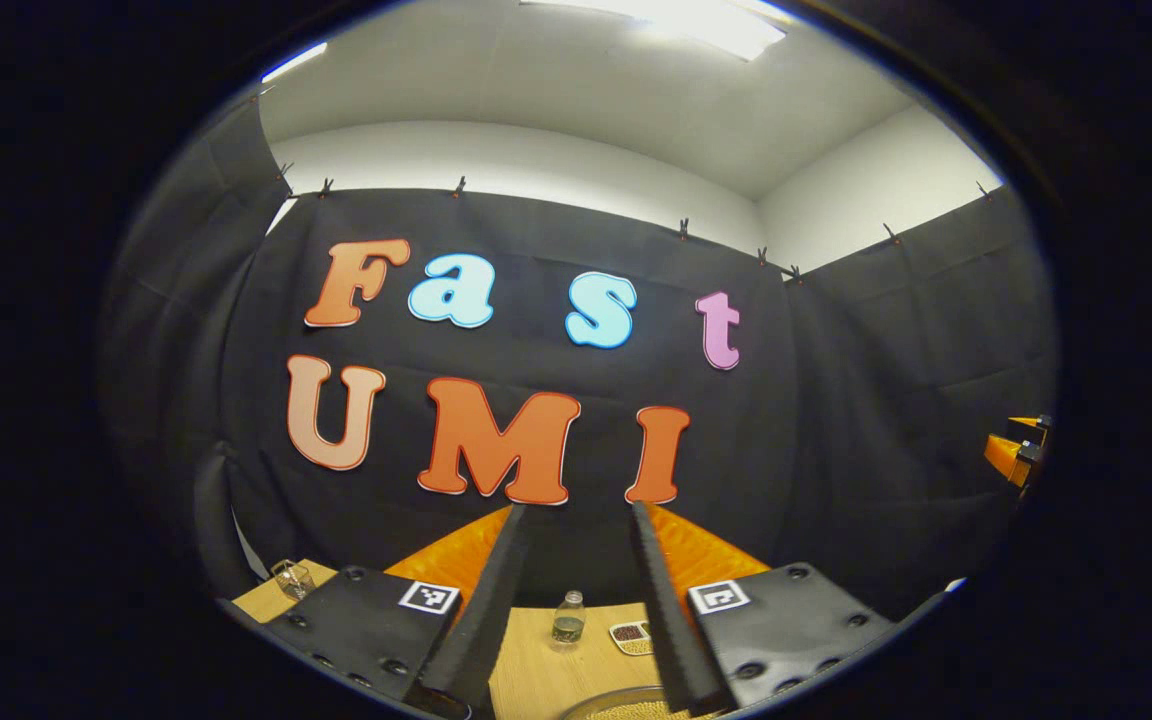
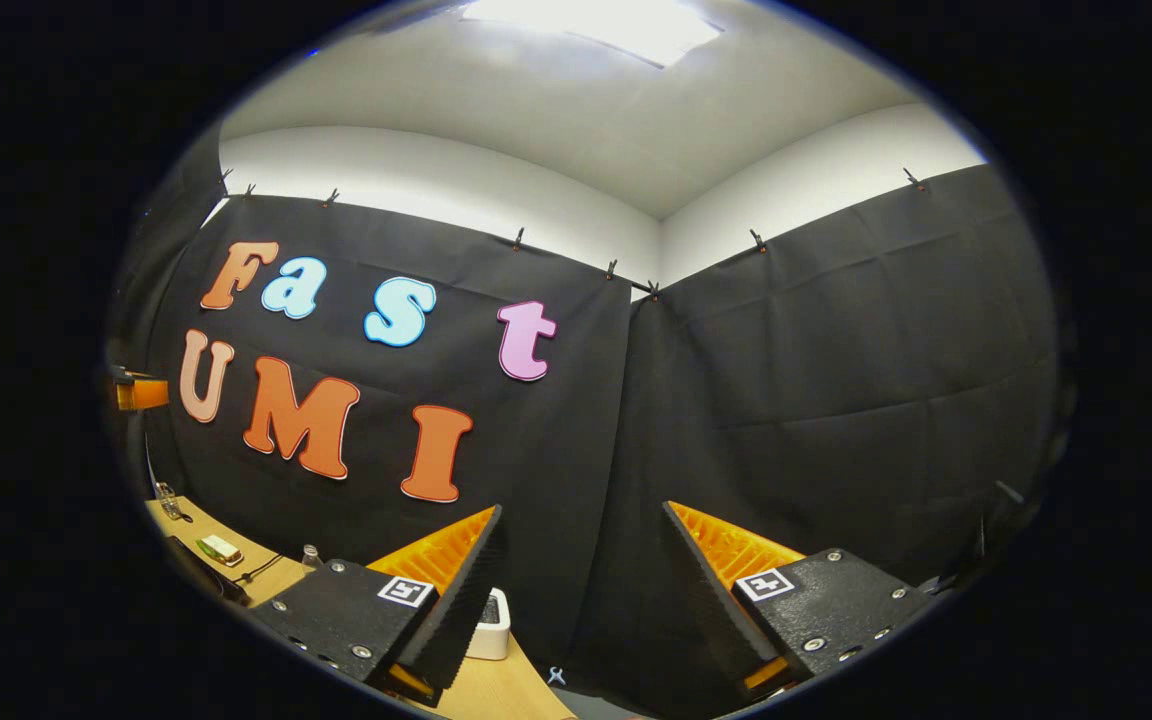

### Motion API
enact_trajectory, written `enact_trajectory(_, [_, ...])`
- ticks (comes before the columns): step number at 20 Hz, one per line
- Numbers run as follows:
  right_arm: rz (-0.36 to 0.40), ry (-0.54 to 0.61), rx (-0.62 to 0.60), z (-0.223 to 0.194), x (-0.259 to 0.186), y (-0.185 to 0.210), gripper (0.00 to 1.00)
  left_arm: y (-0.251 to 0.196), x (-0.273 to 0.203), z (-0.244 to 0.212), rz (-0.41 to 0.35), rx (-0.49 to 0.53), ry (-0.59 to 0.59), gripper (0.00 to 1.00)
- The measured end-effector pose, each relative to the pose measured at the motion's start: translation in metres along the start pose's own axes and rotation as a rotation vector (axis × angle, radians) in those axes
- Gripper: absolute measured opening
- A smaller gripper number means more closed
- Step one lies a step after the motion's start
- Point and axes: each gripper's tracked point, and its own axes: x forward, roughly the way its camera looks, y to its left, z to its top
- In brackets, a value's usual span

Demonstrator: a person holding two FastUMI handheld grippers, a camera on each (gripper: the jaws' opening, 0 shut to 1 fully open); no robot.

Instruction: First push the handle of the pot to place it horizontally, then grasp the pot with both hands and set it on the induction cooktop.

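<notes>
In the left gripper view, the left gripper [image 1: 576, 560] points up at the black cloth wall [image 1: 836, 400], its two fingers apart with nothing between them. Low at the left edge of that view a clear glass [image 1: 292, 578] stands on the wooden table [image 1: 536, 670]. In the gap between the fingers, farther back on the table, stands a small clear bottle [image 1: 568, 616] with a dark layer at its bottom, and just to its right lies a small dish [image 1: 631, 636] with dark and pale contents. At the very bottom, between the fingertips, a curved glass rim [image 1: 626, 703] shows with yellowish grains inside; whether it belongs to the pot I cannot tell. At the right edge, about mid-height, an orange and black piece of the other gripper [image 1: 1016, 452] shows against the cloth.

In the right gripper view, the right gripper [image 2: 586, 570] is likewise tilted up toward the corner where two cloth walls meet, fingers spread wide and holding nothing. At the left edge an orange part [image 2: 141, 393] juts in. Below it, on the table [image 2: 496, 690], lie a small green and white thing [image 2: 219, 548] and a dark cable [image 2: 261, 572]. A white container [image 2: 491, 625] sits just behind the left finger. A small clip [image 2: 556, 676] lies at the bottom middle.
</notes>
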Motion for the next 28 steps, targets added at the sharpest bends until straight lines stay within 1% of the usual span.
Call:
enact_trajectory(1, [0.0, 0.003, 0.001, -0.002, 0.002, -0.001, 0.94, 0.001, 0.001, -0.015, 0.014, -0.007, 0.042, 0.49])
enact_trajectory(2, [-0.001, 0.007, 0.002, -0.004, 0.003, -0.003, 0.94, 0.003, 0.002, -0.03, 0.027, -0.018, 0.093, 0.39])
enact_trajectory(3, [0.001, 0.009, 0.004, -0.006, 0.003, -0.004, 0.94, 0.0, 0.001, -0.049, 0.026, -0.035, 0.155, 0.23])
enact_trajectory(4, [0.001, 0.011, 0.005, -0.008, 0.003, -0.006, 0.94, -0.008, 0.003, -0.069, 0.004, -0.067, 0.226, 0.08])
enact_trajectory(5, [0.004, 0.012, 0.007, -0.011, 0.002, -0.01, 0.94, -0.013, 0.006, -0.09, -0.008, -0.097, 0.297, 0.08])
enact_trajectory(8, [0.007, 0.022, 0.016, -0.02, -0.001, -0.022, 0.94, -0.014, -0.006, -0.16, 0.009, -0.153, 0.53, 0.08])
enact_trajectory(11, [0.022, 0.039, 0.03, -0.03, 0.0, -0.025, 0.94, -0.023, -0.047, -0.229, 0.049, -0.187, 0.764, 0.08])
enact_trajectory(14, [0.04, 0.052, 0.038, -0.041, 0.004, -0.027, 0.94, -0.026, -0.086, -0.292, 0.098, -0.169, 0.973, 0.08])
enact_trajectory(16, [0.058, 0.073, 0.046, -0.051, 0.006, -0.027, 0.94, -0.032, -0.107, -0.318, 0.124, -0.19, 1.065, 0.08])
enact_trajectory(19, [0.085, 0.093, 0.06, -0.063, 0.01, -0.025, 0.94, -0.032, -0.134, -0.344, 0.169, -0.221, 1.162, 0.08])
enact_trajectory(22, [0.111, 0.114, 0.065, -0.075, 0.014, -0.022, 0.95, -0.037, -0.162, -0.372, 0.218, -0.292, 1.26, 0.08])
enact_trajectory(24, [0.128, 0.12, 0.076, -0.079, 0.015, -0.021, 0.94, -0.037, -0.18, -0.39, 0.249, -0.316, 1.321, 0.08])
enact_trajectory(28, [0.149, 0.161, 0.111, -0.096, 0.016, -0.016, 0.94, -0.046, -0.208, -0.411, 0.269, -0.374, 1.411, 0.08])
